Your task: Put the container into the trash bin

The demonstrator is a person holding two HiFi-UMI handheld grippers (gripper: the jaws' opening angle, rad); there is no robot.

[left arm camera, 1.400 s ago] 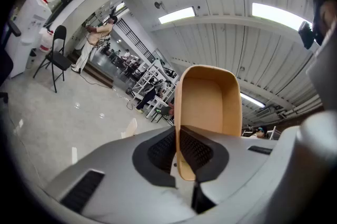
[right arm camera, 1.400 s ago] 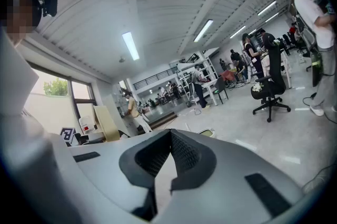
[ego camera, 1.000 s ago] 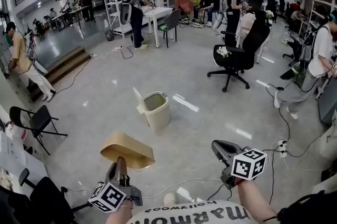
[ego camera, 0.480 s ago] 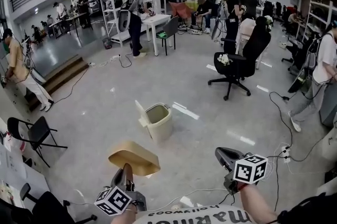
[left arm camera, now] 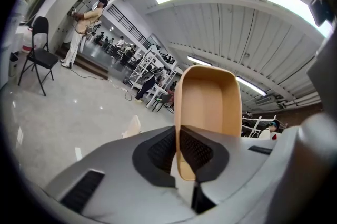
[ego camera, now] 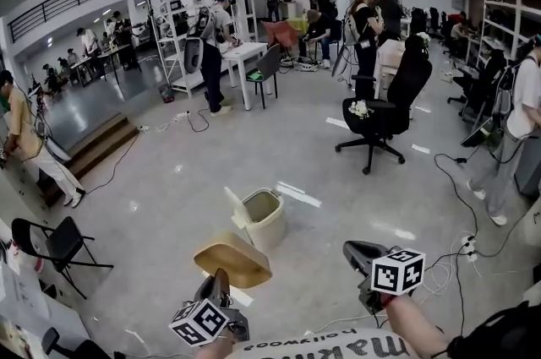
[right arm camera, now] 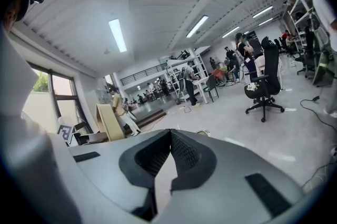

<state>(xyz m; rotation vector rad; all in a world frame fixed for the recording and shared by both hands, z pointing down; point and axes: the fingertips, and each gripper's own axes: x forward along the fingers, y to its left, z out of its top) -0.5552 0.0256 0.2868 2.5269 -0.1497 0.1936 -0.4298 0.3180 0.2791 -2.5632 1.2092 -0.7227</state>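
My left gripper (ego camera: 221, 274) pinched the container (ego camera: 232, 258) wall; right gripper (ego camera: 355, 249) was closed, empty. Centring over the trash bin (ego camera: 264, 218) was required before release.

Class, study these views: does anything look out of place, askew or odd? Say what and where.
The bin stands alone mid-floor, lid flipped up. The container hangs askew, pinched by one wall in the left tongs. Nothing looks spilled or broken.

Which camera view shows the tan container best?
The left gripper view: the container fills the centre with its open side to the camera, its rim clamped in the left gripper. The head view shows only its outer side; the right gripper view shows it edge-on at the left.
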